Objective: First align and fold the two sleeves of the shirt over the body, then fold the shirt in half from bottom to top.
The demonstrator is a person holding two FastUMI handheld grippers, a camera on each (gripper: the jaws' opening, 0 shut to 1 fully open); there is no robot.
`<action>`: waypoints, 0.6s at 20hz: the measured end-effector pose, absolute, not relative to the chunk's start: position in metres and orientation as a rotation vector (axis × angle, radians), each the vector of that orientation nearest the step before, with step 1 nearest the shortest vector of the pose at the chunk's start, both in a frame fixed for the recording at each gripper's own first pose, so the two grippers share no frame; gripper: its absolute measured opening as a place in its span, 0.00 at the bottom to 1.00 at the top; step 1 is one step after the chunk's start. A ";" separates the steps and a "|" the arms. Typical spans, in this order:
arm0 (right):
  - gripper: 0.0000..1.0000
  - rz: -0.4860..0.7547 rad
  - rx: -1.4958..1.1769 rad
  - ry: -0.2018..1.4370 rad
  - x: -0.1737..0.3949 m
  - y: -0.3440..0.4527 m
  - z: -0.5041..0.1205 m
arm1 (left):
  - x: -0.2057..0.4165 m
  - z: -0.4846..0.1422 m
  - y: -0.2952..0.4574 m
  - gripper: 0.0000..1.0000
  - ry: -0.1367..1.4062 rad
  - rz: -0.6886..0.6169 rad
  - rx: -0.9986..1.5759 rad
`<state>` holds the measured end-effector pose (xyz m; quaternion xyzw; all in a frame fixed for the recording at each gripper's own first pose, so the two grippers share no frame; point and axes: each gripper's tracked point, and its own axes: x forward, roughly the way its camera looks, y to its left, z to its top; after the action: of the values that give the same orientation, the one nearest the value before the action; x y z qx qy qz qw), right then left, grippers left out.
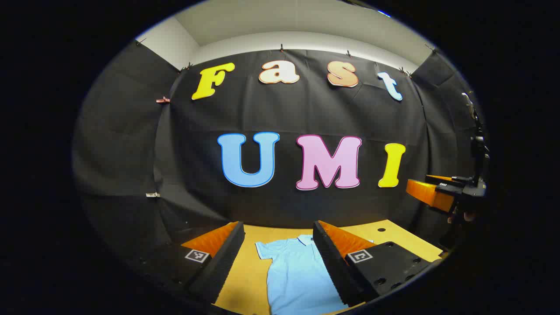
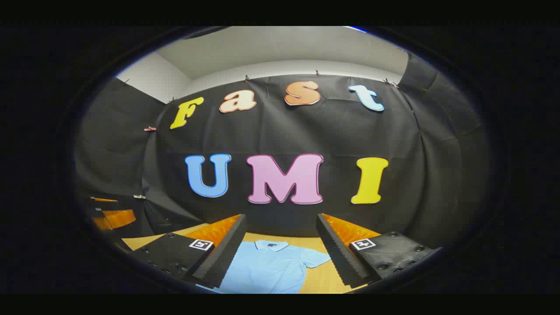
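A light blue short-sleeved polo shirt (image 1: 293, 271) lies flat on the wooden table (image 1: 245, 280), collar toward the back wall. In the left gripper view, my left gripper (image 1: 278, 251) hangs open above it, one sleeve spread out between the fingers. In the right gripper view, the shirt (image 2: 267, 267) shows its collar and the other sleeve spread to the side. My right gripper (image 2: 280, 245) is open above it with nothing held. The right gripper (image 1: 433, 194) also appears far right in the left gripper view, raised above the table. The left gripper (image 2: 111, 216) sits far left in the right gripper view.
The table (image 2: 323, 280) ends close to the black cloth wall behind. A round hole (image 1: 381, 229) marks the tabletop at the back right. A hand (image 1: 459, 216) holds the far gripper.
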<state>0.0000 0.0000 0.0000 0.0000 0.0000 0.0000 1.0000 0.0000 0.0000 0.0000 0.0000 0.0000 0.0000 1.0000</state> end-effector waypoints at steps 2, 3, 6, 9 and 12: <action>0.98 -0.041 -0.006 0.064 -0.003 -0.010 -0.018 | 0.012 -0.003 -0.007 0.99 0.014 -0.036 0.000; 0.98 -0.057 -0.004 0.084 -0.005 -0.011 -0.023 | 0.019 -0.003 -0.011 0.99 0.011 -0.056 0.000; 0.98 -0.118 0.014 0.149 -0.013 -0.011 -0.036 | 0.037 -0.007 -0.016 0.99 0.015 -0.077 -0.019; 0.98 -0.137 0.004 0.181 -0.018 -0.003 -0.039 | 0.048 -0.011 -0.019 0.99 0.010 -0.095 0.005; 0.98 -0.191 -0.004 0.172 -0.026 -0.006 -0.031 | 0.066 -0.010 -0.039 0.99 0.044 -0.169 -0.025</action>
<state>-0.0255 -0.0061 -0.0308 -0.0022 0.0856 -0.0954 0.9917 0.0656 -0.0388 -0.0101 -0.0124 0.0218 -0.0846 0.9961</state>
